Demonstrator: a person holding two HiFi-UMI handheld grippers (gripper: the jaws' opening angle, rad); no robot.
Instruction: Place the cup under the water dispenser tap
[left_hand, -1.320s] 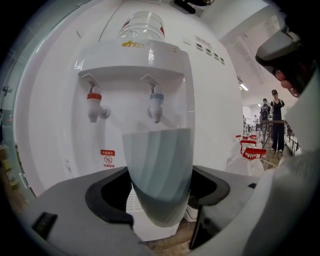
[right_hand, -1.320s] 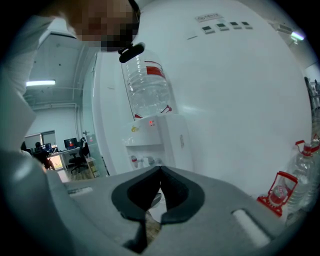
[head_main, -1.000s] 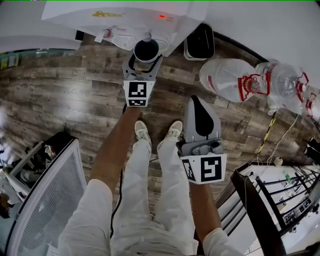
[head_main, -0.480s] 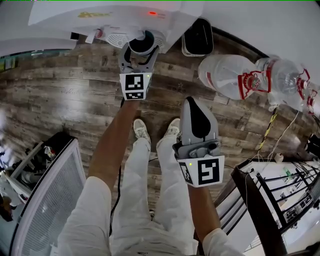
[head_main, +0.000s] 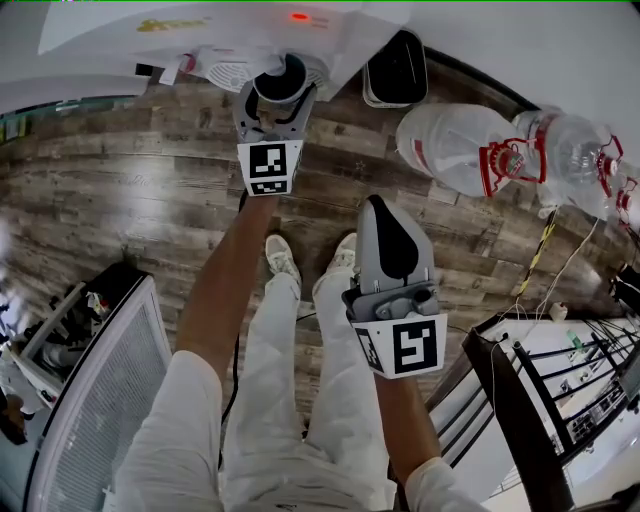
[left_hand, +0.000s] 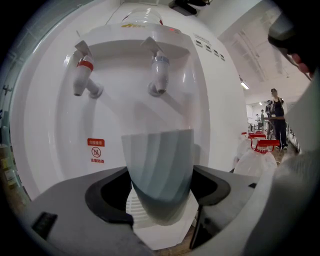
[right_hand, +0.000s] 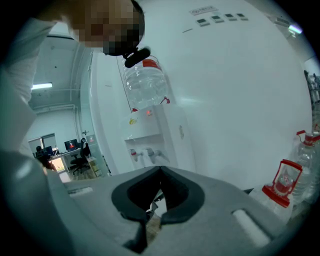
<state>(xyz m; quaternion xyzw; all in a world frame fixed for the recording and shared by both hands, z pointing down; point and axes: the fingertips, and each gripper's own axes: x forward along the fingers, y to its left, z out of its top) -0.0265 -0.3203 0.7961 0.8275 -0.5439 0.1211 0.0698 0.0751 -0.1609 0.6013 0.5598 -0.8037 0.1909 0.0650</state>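
Dispenser recess (left_hand: 115, 115): cup (left_hand: 160, 170) between left tool's (head_main: 280, 95) jaws, below tap (left_hand: 159, 75)

1. Floor (head_main: 120, 190): glossy dark wood-look planks. White water dispenser (head_main: 200, 30) stands at its far edge, by the wall.
2. Black bin (head_main: 397, 72): just right of dispenser, also vs. wall.
3. Two big clear water bottles (head_main: 455, 150) (head_main: 565, 150) w/ red handles: further right of dispenser, past the bin.
4. Person's white shoes (head_main: 285, 265): in front of dispenser, side by side.
5. White slatted unit (head_main: 100, 400): well apart from dispenser, near-left.
6. Black rack (head_main: 540, 400): well apart from dispenser, near-right.
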